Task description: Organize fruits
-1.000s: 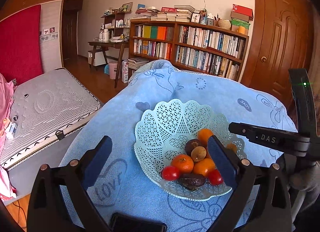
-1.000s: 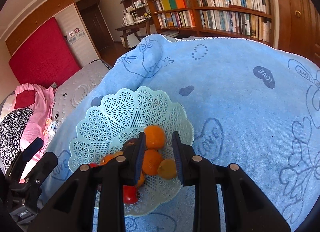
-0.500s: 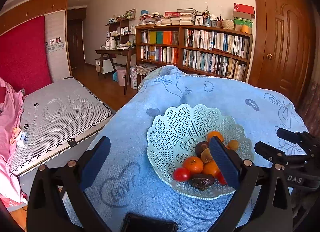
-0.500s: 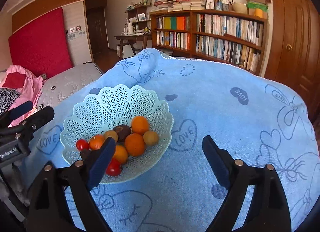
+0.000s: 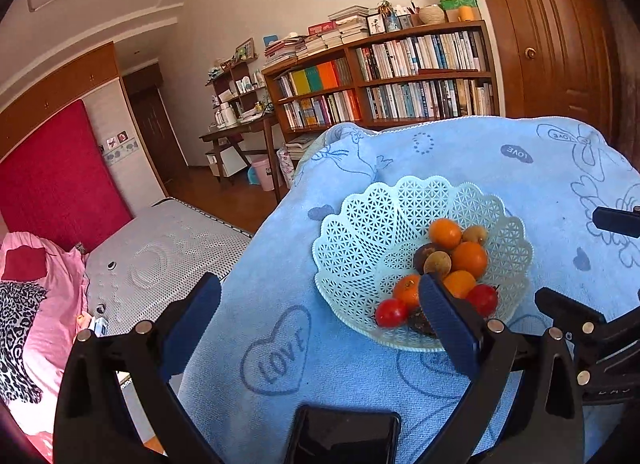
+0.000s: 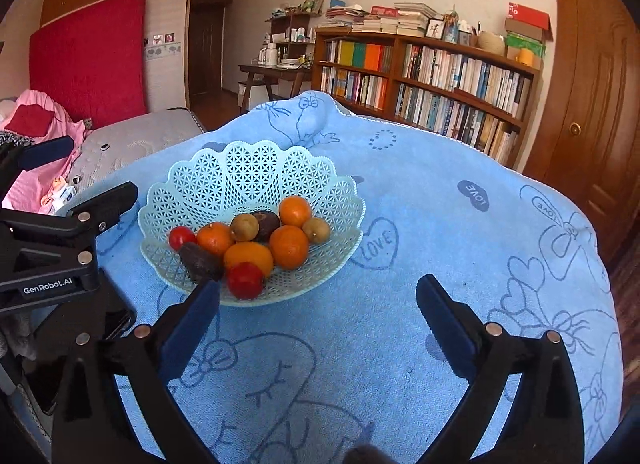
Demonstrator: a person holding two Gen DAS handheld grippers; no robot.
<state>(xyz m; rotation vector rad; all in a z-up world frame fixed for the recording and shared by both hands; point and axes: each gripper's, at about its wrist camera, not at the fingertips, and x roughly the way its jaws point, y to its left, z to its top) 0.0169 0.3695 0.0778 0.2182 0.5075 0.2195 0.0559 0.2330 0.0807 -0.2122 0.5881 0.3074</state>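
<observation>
A pale green lattice basket stands on a blue towel-covered table. In it lie several oranges, red tomatoes, brownish kiwis and dark fruits. My right gripper is open above the towel, in front of the basket and a little to its right, holding nothing. My left gripper is open too and empty; its right finger overlaps the basket's near edge. Each gripper shows at the edge of the other's view.
A bookcase and a wooden door stand behind the table. A mattress with pink bedding lies to the left, below the table edge. A dark phone lies at the towel's near edge.
The right gripper, a second ago nearly closed over the fruits in the basket, has opened wide and drawn back toward the near side. The left gripper stayed open and shifted its view leftward.
</observation>
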